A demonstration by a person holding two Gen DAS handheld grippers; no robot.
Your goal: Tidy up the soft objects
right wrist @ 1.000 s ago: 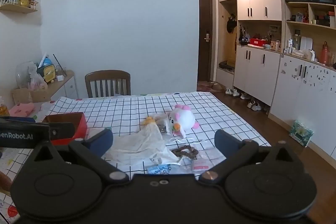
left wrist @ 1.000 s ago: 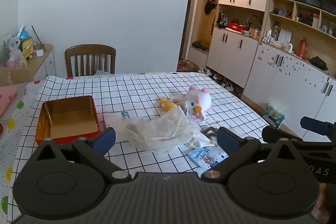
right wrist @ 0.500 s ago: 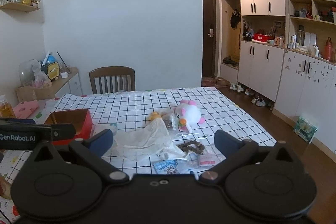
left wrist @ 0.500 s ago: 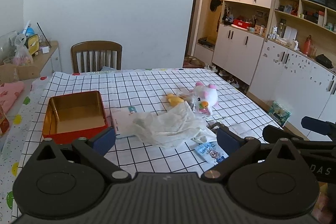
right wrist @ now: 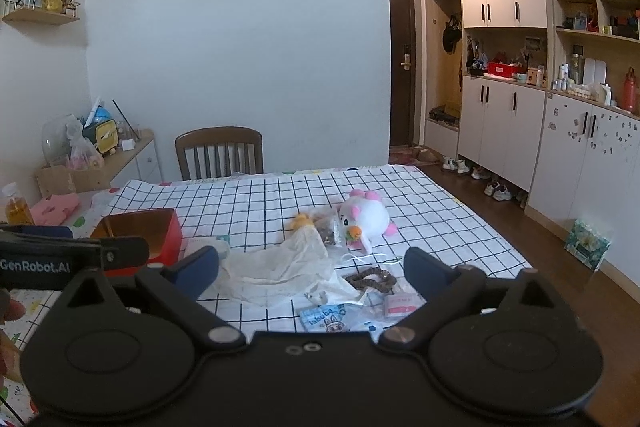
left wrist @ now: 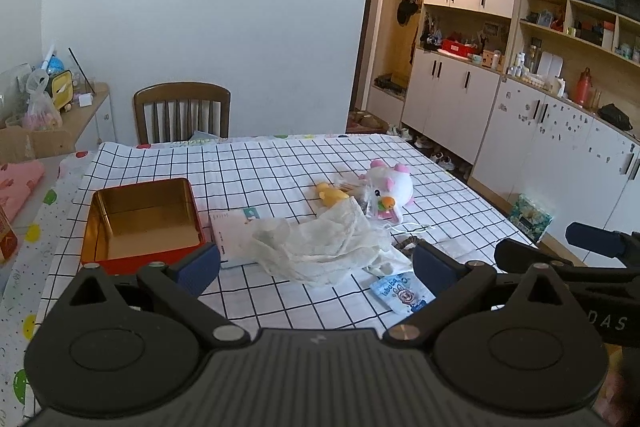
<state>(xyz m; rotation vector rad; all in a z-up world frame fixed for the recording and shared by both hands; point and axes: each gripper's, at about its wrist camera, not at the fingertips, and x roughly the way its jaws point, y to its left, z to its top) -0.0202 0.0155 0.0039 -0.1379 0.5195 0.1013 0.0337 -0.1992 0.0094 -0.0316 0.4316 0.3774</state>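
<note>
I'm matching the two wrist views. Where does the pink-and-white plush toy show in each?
Left wrist: plush toy right of centre, beyond the crumpled white cloth.
Right wrist: plush toy just right of centre, mid-table.
Shared landmark: the wooden chair at the table's far edge.

We hover our left gripper [left wrist: 316, 263] over the checked tablecloth [left wrist: 260, 163], jaws spread wide, nothing between them. The crumpled white cloth [left wrist: 320, 243] lies dead ahead at twelve o'clock, the pink-and-white plush [left wrist: 390, 189] just beyond at one, the open red tin [left wrist: 142, 221] at ten.
</note>
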